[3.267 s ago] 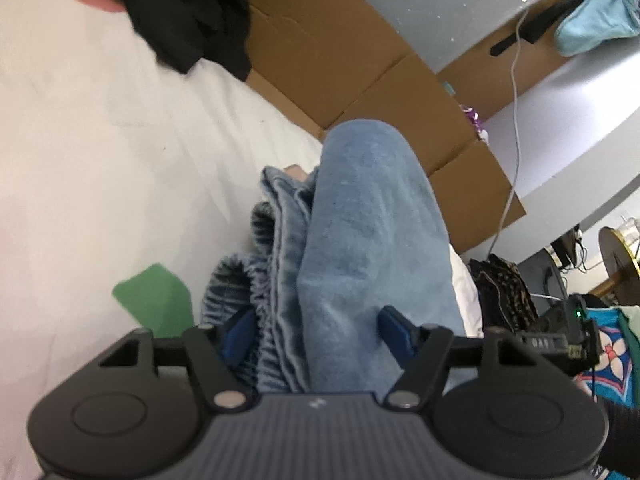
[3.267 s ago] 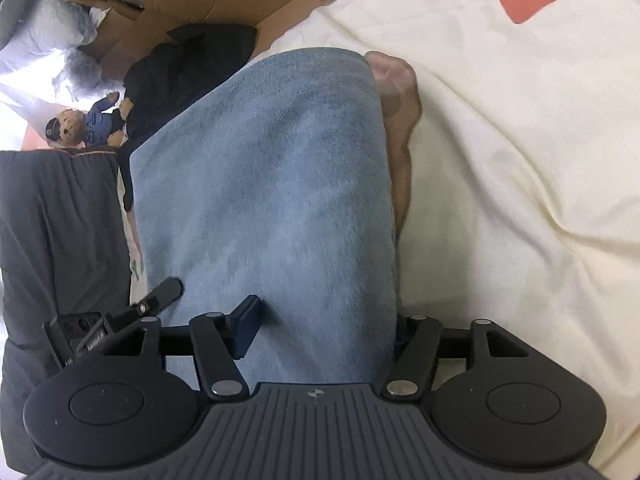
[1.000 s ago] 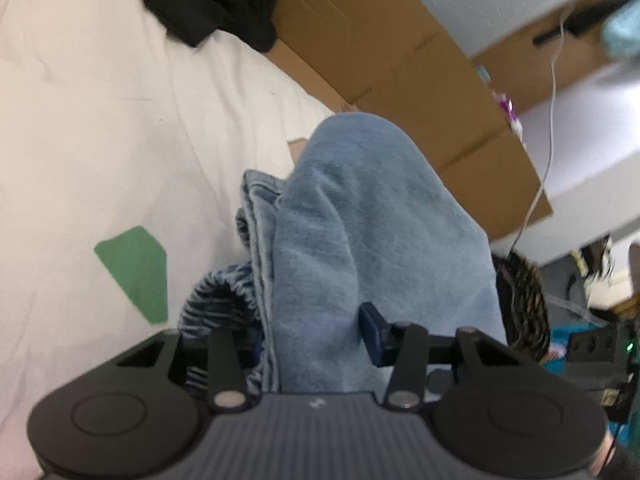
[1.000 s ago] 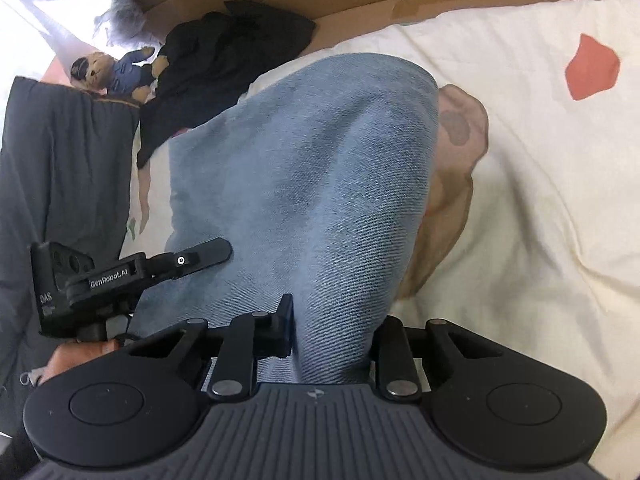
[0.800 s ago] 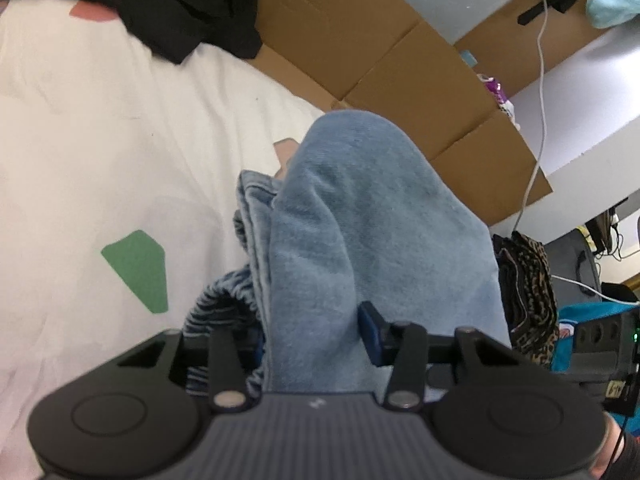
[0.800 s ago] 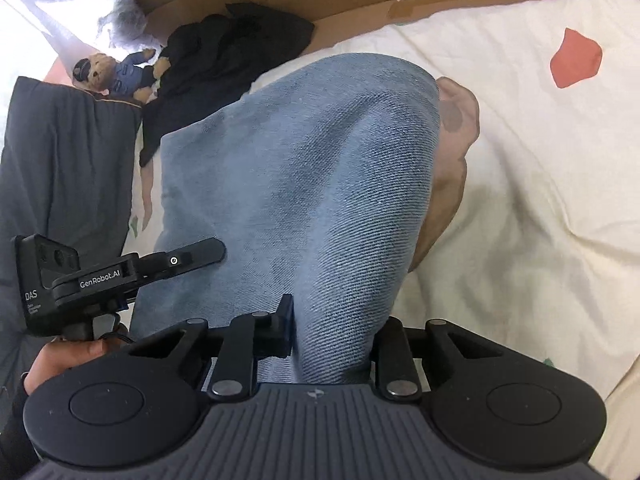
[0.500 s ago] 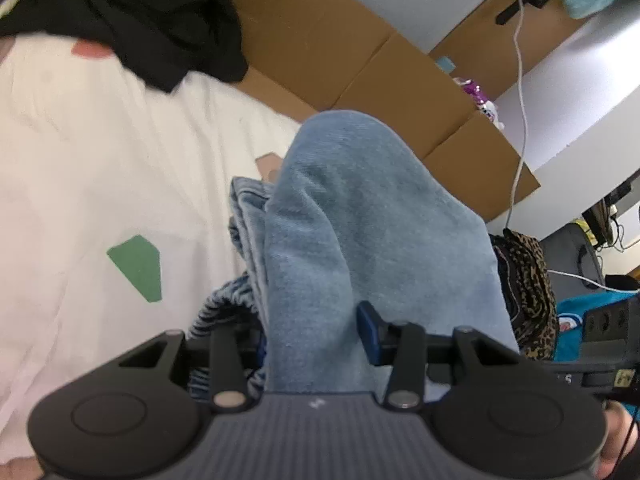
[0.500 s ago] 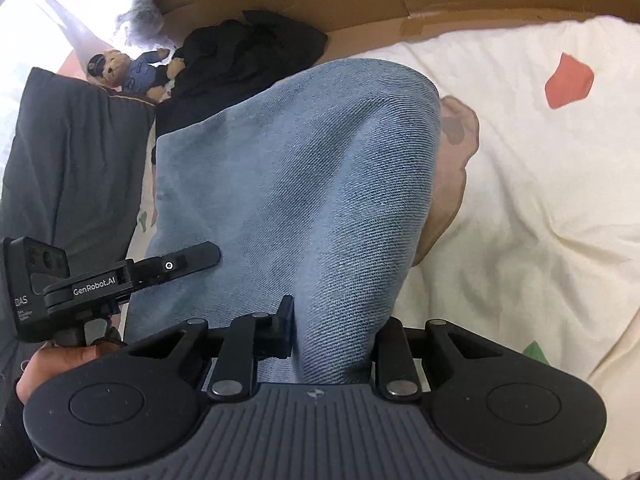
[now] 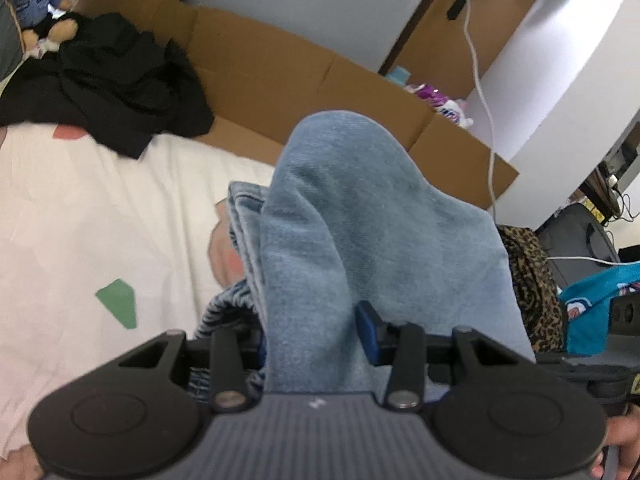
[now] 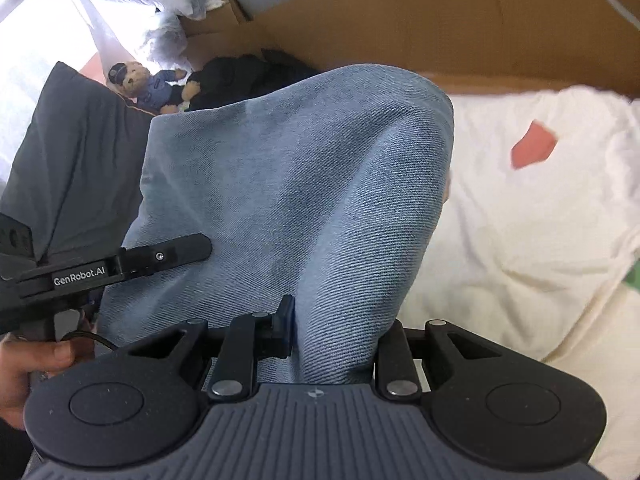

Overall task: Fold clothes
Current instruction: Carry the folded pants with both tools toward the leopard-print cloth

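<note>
jeans [image 9: 372, 248] hang bunched over the white bed [image 9: 80, 220], pinched at both ends: left claw [image 9: 312, 332] and right claw [image 10: 340, 332] each clamp a denim fold; black clothes [image 9: 120, 76] at ten o'clock.

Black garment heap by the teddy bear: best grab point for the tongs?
Probably a raised ridge of the black garment, from above on its bedsheet side: it lies crumpled, with standing folds, backed by cardboard, teddy bear at its far end.
</note>
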Tool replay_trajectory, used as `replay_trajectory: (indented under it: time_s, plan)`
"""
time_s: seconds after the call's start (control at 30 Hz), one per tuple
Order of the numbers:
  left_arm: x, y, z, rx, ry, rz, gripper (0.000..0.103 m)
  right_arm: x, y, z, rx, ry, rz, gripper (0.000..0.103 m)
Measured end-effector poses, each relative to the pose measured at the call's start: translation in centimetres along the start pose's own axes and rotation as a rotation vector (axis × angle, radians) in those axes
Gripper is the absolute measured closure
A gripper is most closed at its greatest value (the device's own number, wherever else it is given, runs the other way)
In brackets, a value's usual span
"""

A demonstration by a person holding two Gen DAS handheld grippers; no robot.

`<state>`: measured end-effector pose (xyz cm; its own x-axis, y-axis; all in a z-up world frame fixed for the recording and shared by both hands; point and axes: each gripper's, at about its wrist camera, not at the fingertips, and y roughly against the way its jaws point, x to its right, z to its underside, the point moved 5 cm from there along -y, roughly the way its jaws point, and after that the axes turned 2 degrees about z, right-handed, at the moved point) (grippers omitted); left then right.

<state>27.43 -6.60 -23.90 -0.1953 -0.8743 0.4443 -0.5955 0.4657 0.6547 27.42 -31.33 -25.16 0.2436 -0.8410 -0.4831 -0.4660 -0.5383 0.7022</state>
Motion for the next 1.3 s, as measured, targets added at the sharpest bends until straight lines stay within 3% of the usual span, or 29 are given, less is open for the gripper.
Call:
replay_trajectory:
  time_s: [0.7, 1.3]
  plan:
    - [11.9, -4.3, 4.0, -0.009, -0.069, 0.087, 0.060, 8.3, 9.6, 3.6, 0.096, -0.008, 0.239, 0.080]
    - [23.7, -9.0, 6.9, -0.024, -0.117, 0.277, 0.061, 17.2, 18.0, 5.5, 0.203, -0.074, 0.464, 0.081]
